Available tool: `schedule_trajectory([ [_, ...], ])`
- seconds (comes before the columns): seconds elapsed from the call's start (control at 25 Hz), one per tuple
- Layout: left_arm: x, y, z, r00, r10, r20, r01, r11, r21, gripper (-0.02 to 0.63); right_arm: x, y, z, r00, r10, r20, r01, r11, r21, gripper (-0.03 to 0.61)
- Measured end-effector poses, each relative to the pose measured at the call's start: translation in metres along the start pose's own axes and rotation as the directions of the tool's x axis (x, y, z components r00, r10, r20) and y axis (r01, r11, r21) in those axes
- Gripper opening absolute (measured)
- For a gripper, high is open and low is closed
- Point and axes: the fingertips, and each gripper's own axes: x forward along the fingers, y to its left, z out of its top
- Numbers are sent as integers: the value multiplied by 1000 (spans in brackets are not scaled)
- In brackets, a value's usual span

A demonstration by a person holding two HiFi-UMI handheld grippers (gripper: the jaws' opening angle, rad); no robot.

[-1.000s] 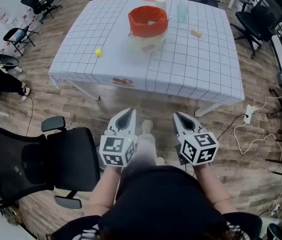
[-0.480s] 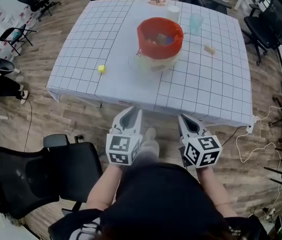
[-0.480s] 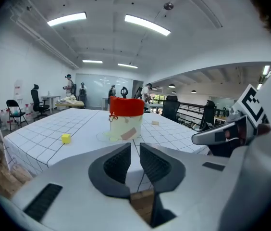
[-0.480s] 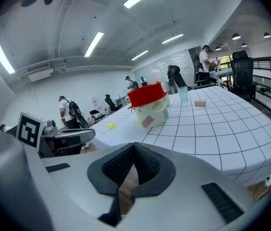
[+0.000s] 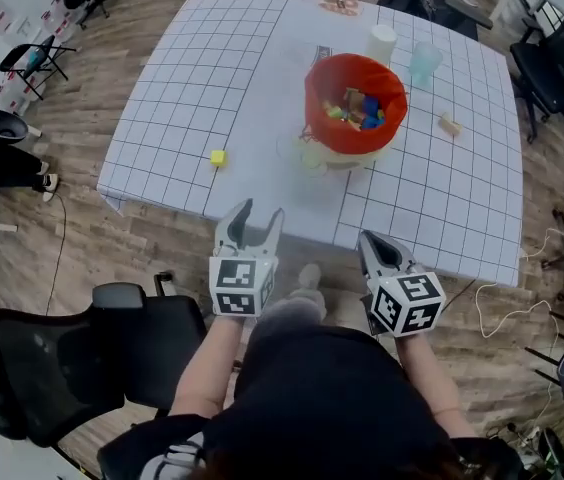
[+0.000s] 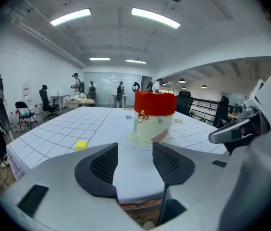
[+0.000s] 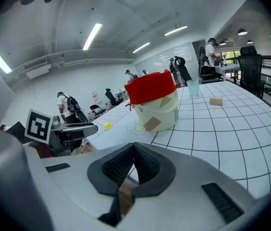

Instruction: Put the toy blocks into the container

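Observation:
A red-rimmed container [image 5: 354,103] on the white grid-cloth table [image 5: 212,78] holds several coloured blocks. A yellow block [image 5: 218,157] lies loose to its left, and a wooden block [image 5: 449,125] to its right. My left gripper [image 5: 260,213] hangs over the table's near edge; its jaws have just been opening and nothing is between them. In the left gripper view the gripper [image 6: 134,148] faces the container [image 6: 153,117], with the yellow block [image 6: 81,145] ahead to the left. My right gripper [image 5: 369,240] is shut and empty, short of the edge. In its own view the gripper [image 7: 134,150] faces the container [image 7: 154,105].
A white cup [image 5: 382,43] and a pale blue cup [image 5: 424,63] stand behind the container. A black office chair [image 5: 82,358] is close at my left. More chairs ring the table, and cables [image 5: 522,303] lie on the floor at the right.
Both grippers have moved forward to the table's near edge. The left jaws have gone from shut to open. The right jaws stay shut.

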Motion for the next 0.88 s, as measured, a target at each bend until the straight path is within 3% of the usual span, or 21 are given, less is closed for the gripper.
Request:
schedule_trajectory([
  [0.44,47,116,5,968,250,-40,-250,968,-20,253,48,-7,8,997,14,-78,-13,1000,13,15],
  [0.88,89,167,-22,951,262,-161,-271,962,-38,253,91,-9,10,989,26,-144,-24,1000,18,15],
])
